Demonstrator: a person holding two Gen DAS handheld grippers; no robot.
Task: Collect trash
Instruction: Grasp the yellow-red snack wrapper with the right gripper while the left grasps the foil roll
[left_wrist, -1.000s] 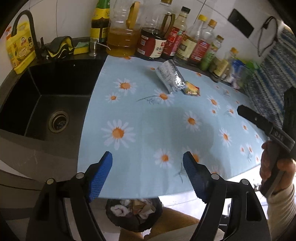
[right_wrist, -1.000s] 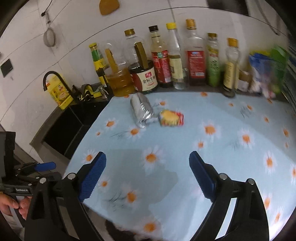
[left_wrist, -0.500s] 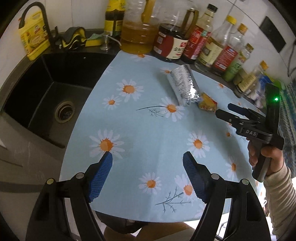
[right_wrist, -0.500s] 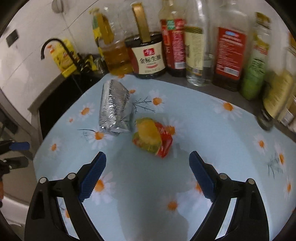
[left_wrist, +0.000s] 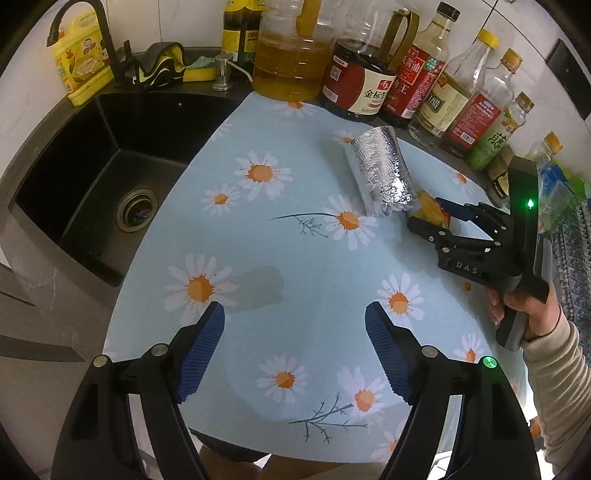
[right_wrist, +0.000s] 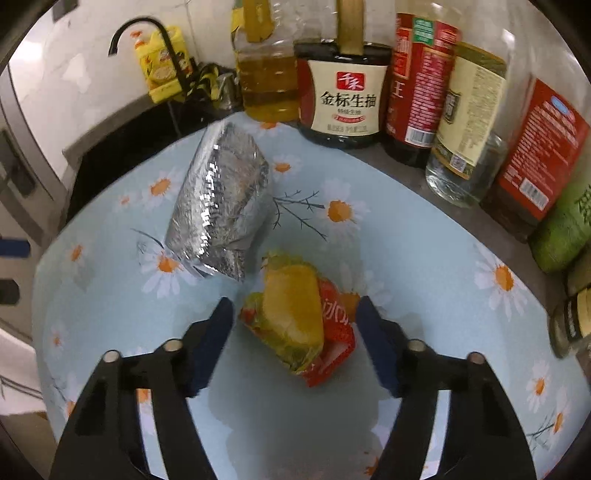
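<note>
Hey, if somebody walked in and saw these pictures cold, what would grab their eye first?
Probably the crumpled yellow and red snack wrapper lying on the daisy-print blue tablecloth, framed between the open fingers of the right tongs. Just behind it lies a shiny silver foil packet, with a row of sauce and oil bottles along the wall. The left tongs hover open over bare cloth, near the black sink.

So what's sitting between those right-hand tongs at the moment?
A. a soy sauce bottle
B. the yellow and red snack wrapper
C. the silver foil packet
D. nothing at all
B: in the right wrist view the open right tongs straddle the yellow and red snack wrapper on the daisy cloth, with a gap at each side, while the silver foil packet lies just beyond it.
</note>
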